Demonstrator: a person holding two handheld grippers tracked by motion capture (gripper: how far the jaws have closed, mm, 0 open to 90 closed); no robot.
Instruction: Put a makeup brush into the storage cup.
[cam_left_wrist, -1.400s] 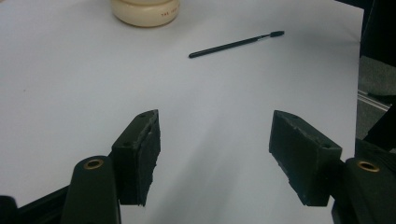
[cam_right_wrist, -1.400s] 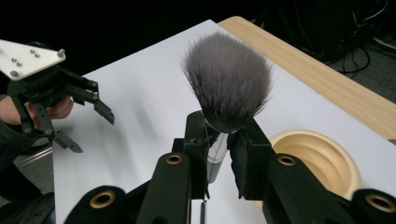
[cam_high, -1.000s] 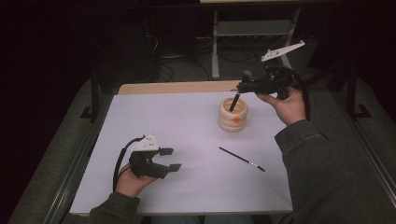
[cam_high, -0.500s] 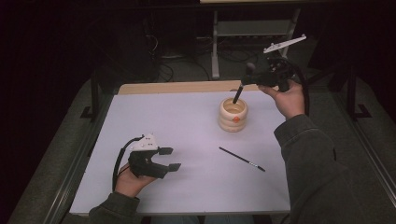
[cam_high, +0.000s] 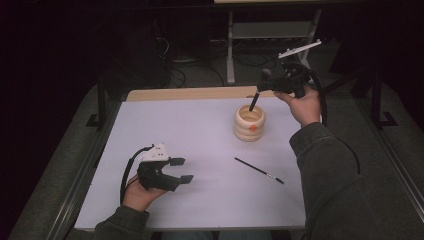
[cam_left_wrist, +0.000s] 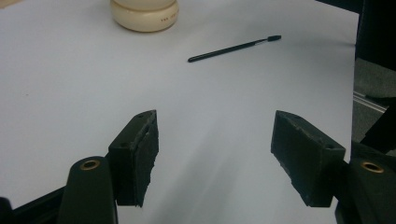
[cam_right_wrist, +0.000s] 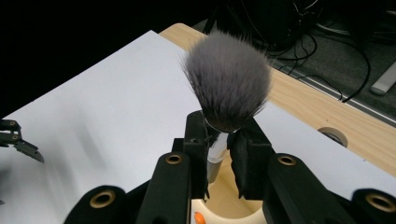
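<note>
My right gripper (cam_high: 264, 88) is shut on a make-up brush (cam_high: 254, 102) above the far right of the white table (cam_high: 190, 130). In the right gripper view the pads clamp its silver neck just under the fluffy grey bristles (cam_right_wrist: 229, 79). The dark handle slants down into the mouth of a cream ribbed holder (cam_high: 249, 122) (cam_right_wrist: 219, 212). A thin black brush (cam_high: 259, 170) (cam_left_wrist: 233, 48) lies flat on the table, in front of the holder. My left gripper (cam_high: 182, 170) (cam_left_wrist: 215, 154) rests near the front left, open and holding nothing.
A bare wooden strip (cam_high: 195, 93) (cam_right_wrist: 322, 107) runs along the table's far edge. Cables and a metal stand (cam_high: 270, 35) sit on the dark floor beyond. The holder (cam_left_wrist: 144, 14) stands far ahead of my left gripper. A forearm in a dark sleeve (cam_high: 330, 175) covers the right side.
My right gripper has shifted a little to the right with the brush, which now stands steeper over the holder. The left gripper has stayed where it was.
</note>
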